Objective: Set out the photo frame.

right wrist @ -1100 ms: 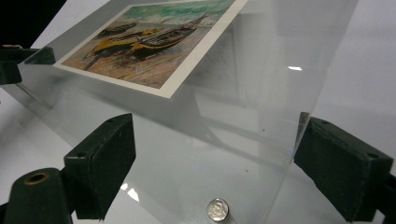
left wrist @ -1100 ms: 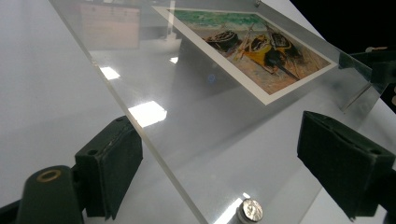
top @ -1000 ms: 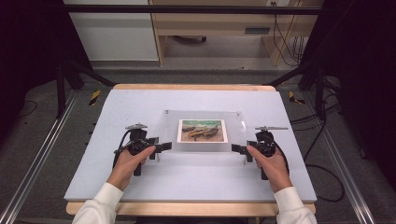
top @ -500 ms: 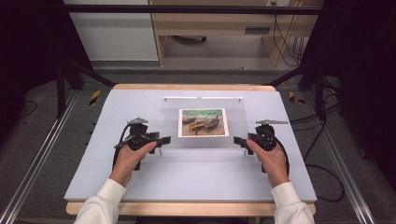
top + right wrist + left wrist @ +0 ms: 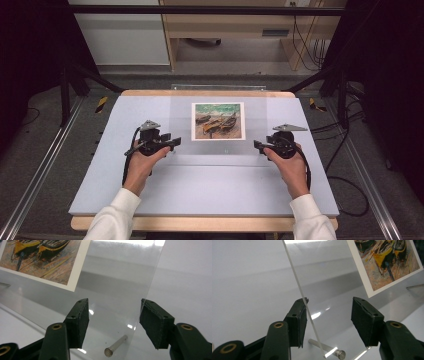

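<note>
A clear acrylic panel carrying a print of painted boats stands tilted up off the pale mat. My left gripper is at its left edge and my right gripper at its right edge. In the left gripper view the gripper is open, with the panel's edge running between the jaws and touching the left pad. In the right gripper view the gripper is open astride the panel's edge. A metal pin sticks out near each lower corner.
The mat covers a wooden table with black frame posts on both sides. Cables trail on the floor to the right. A wooden desk stands behind the table.
The panel's far edge has risen and swung away toward the back of the table, so the print now faces up more. Both hands have shifted slightly outward and back.
</note>
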Action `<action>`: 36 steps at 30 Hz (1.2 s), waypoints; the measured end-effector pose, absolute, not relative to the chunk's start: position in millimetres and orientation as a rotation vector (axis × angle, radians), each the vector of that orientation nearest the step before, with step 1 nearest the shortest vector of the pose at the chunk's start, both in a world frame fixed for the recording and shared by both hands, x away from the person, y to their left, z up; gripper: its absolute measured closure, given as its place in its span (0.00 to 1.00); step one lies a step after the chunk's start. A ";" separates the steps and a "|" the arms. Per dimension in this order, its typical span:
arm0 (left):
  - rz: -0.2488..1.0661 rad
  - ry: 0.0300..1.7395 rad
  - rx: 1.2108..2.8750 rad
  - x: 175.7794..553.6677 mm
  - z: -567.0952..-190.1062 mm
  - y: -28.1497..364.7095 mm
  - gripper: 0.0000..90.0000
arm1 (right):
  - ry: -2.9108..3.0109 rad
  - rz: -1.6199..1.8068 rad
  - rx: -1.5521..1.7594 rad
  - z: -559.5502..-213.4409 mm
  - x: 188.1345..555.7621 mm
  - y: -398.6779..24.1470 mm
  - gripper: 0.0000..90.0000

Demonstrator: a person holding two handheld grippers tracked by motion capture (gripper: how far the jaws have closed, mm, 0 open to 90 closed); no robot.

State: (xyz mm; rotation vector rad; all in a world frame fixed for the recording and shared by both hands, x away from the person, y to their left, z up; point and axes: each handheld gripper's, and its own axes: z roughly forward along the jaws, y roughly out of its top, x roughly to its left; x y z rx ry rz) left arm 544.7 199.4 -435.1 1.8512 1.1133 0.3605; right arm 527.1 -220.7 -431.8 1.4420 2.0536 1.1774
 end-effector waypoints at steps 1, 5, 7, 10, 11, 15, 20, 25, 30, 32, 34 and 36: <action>0.361 1.115 1.854 543.4 -435.2 198.9 0.51 | 2.051 1.179 1.436 -432.1 525.8 -221.4 0.47; 0.384 1.123 1.858 535.2 -435.8 199.1 0.53 | 2.054 1.164 1.413 -432.4 521.2 -221.1 0.50; 0.389 1.133 1.833 531.4 -437.2 199.4 0.55 | 2.054 1.159 1.398 -432.6 517.9 -221.0 0.52; 0.404 1.136 1.833 525.4 -437.6 199.0 0.58 | 2.049 1.153 1.383 -433.1 512.4 -221.9 0.55; 0.415 1.129 1.850 523.7 -437.1 199.1 0.58 | 2.046 1.144 1.385 -433.1 510.3 -221.9 0.56; 0.420 1.117 1.849 519.9 -438.7 201.0 0.61 | 2.048 1.146 1.373 -433.5 506.0 -223.4 0.60; 0.417 1.115 1.844 518.5 -439.1 202.0 0.62 | 2.043 1.155 1.374 -434.4 504.2 -224.9 0.62; 0.417 1.112 1.852 517.6 -438.9 202.6 0.63 | 2.042 1.162 1.375 -435.1 502.4 -226.1 0.64; 0.419 1.103 1.864 515.5 -438.8 203.8 0.65 | 2.038 1.163 1.378 -435.7 499.7 -226.7 0.66; 0.420 1.104 1.865 514.7 -438.8 203.6 0.65 | 2.037 1.165 1.377 -435.8 499.1 -226.9 0.66; 0.421 1.104 1.868 514.3 -438.8 203.8 0.65 | 2.035 1.166 1.380 -435.8 498.7 -226.7 0.67; 0.422 1.102 1.873 513.9 -438.6 203.9 0.66 | 2.035 1.162 1.374 -435.8 498.3 -226.7 0.67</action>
